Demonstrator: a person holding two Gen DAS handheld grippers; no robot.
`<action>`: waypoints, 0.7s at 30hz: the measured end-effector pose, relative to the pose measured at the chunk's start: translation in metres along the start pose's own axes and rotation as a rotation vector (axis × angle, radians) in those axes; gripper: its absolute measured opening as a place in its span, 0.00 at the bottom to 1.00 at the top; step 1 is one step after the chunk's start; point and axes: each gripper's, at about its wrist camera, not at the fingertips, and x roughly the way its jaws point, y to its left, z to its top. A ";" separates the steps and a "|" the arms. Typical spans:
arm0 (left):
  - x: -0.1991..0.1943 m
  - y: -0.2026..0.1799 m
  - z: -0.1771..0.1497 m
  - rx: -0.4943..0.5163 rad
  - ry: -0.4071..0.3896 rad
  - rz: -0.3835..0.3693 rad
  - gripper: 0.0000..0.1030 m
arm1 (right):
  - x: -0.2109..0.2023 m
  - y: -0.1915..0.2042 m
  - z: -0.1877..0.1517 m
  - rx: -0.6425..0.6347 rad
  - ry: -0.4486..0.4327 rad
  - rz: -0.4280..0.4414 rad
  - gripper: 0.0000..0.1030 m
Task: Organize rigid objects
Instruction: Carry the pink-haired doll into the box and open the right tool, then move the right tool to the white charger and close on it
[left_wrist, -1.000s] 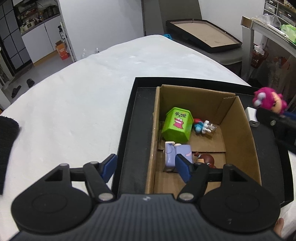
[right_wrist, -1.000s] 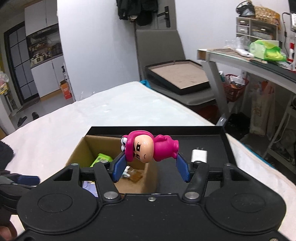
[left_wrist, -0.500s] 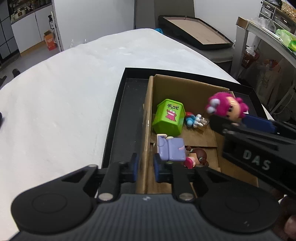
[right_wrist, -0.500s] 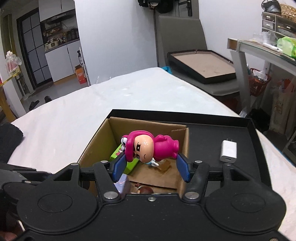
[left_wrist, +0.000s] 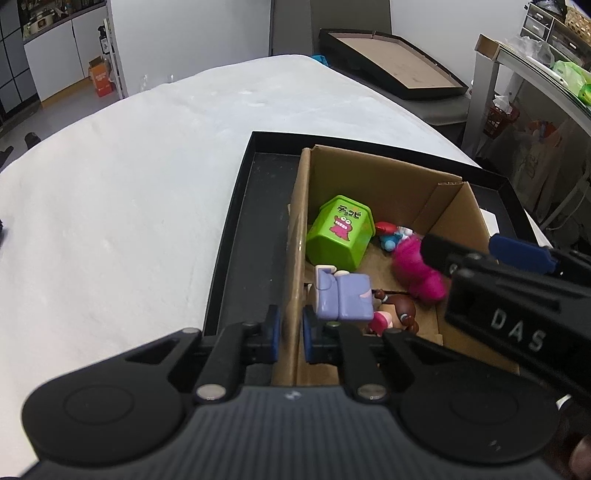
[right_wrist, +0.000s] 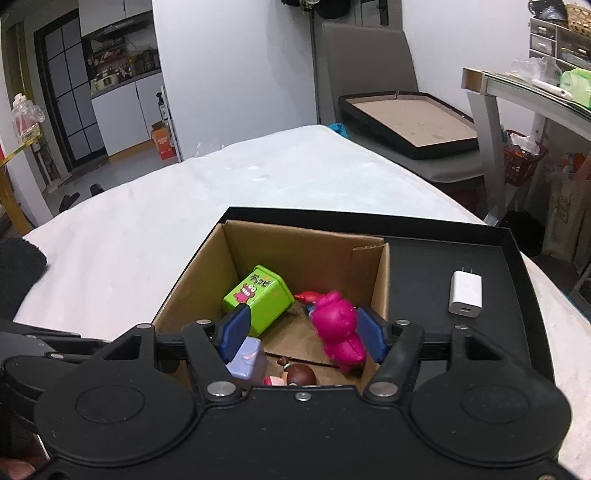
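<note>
1. Your left gripper (left_wrist: 291, 334) has closed down narrow on the near left wall of the open brown cardboard box (left_wrist: 384, 181) — one blue pad outside, one inside. That pinch looks meant to hold the light box steady while things go into it.

2. Your right gripper (right_wrist: 300, 334) hangs over the box's right half, and its jaws have just been opening. The bright pink plush-looking toy figure (right_wrist: 338, 328) shows blurred between the blue pads and seems free of them, so I judge it released and dropping inside.

3. The box sits in the shallow black tray (right_wrist: 513, 295) on the white padded surface (left_wrist: 129, 184), which keeps everything gathered in one place.

4. Already in the box: a green plastic tub with a pink cartoon monster (left_wrist: 340, 236) lying tilted, a lilac block-shaped toy (left_wrist: 341, 295), a small brown-haired doll figure (left_wrist: 397, 312) and a small red-and-blue figure (left_wrist: 389, 236).

5. The white plug-in charger (right_wrist: 465, 293) lies on the tray floor, outside the box on its right — likely a piece not yet sorted.
</note>
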 end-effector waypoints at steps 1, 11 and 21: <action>-0.001 0.000 0.000 0.003 -0.002 0.004 0.11 | -0.001 -0.001 0.001 0.005 -0.005 -0.002 0.62; -0.005 -0.007 0.004 0.031 -0.011 0.043 0.11 | -0.010 -0.026 0.011 0.086 -0.059 -0.040 0.62; -0.007 -0.026 0.014 0.076 -0.017 0.137 0.12 | -0.006 -0.065 0.011 0.182 -0.072 -0.103 0.66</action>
